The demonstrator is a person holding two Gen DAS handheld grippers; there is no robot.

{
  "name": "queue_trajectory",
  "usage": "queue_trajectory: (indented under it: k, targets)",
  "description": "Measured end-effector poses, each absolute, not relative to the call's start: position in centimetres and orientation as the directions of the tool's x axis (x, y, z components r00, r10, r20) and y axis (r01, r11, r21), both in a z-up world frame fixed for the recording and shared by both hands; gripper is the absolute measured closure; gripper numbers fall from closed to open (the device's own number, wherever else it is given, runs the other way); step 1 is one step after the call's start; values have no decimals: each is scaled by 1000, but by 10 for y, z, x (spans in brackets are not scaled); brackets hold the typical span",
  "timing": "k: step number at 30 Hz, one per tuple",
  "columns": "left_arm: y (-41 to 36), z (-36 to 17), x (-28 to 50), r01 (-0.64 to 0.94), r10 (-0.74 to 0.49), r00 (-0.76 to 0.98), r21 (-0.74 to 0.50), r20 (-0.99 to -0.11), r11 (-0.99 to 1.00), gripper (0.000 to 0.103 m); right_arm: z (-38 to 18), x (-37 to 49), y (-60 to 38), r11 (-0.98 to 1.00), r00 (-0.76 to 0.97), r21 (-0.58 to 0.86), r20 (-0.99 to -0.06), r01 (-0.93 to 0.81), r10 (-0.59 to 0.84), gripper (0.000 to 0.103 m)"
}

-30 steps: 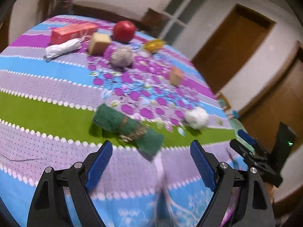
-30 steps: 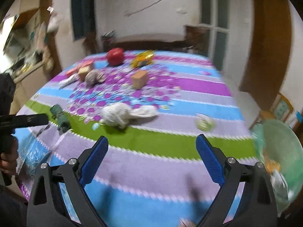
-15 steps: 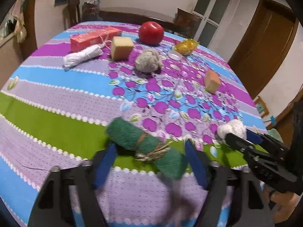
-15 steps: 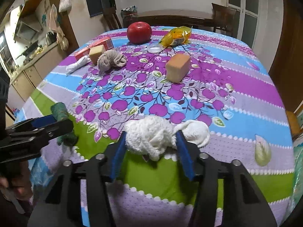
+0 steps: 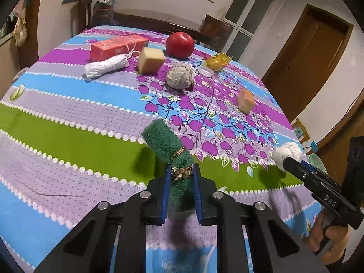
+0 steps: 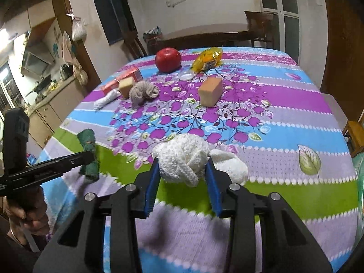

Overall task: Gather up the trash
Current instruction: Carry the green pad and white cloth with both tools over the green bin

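Your left gripper (image 5: 180,177) has just closed on the green rolled scrubber (image 5: 173,150), its far end tilted up over the green stripe; your right gripper (image 6: 183,170) has just closed on the white knotted cloth (image 6: 182,159) at the tablecloth's (image 6: 284,136) near edge. Beyond lie two sponge blocks (image 5: 151,59) (image 5: 246,100), one apple (image 5: 179,44), one grey yarn ball (image 5: 180,76), one red box (image 5: 113,46), one white bundle (image 5: 105,66) and one yellow wrapper (image 5: 217,61). All lie well apart from both grips.

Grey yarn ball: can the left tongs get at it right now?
Probably not: the left tongs have just been closing and now pinch the green scrubber roll, so they are occupied. The grey yarn ball sits unobstructed farther across the tablecloth.
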State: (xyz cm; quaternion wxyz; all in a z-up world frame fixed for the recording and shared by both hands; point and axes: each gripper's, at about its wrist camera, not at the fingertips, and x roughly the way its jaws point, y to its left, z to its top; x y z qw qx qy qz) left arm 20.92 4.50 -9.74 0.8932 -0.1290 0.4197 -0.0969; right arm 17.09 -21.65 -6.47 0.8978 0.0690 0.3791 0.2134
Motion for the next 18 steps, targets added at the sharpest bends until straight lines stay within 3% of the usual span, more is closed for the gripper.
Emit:
queue_trajectory:
  k: [18]
  targets:
    - [-15, -67, 198, 167, -185, 700, -94, -690, 982, 84, -54, 119, -237, 906, 679, 318, -602, -279, 420, 67]
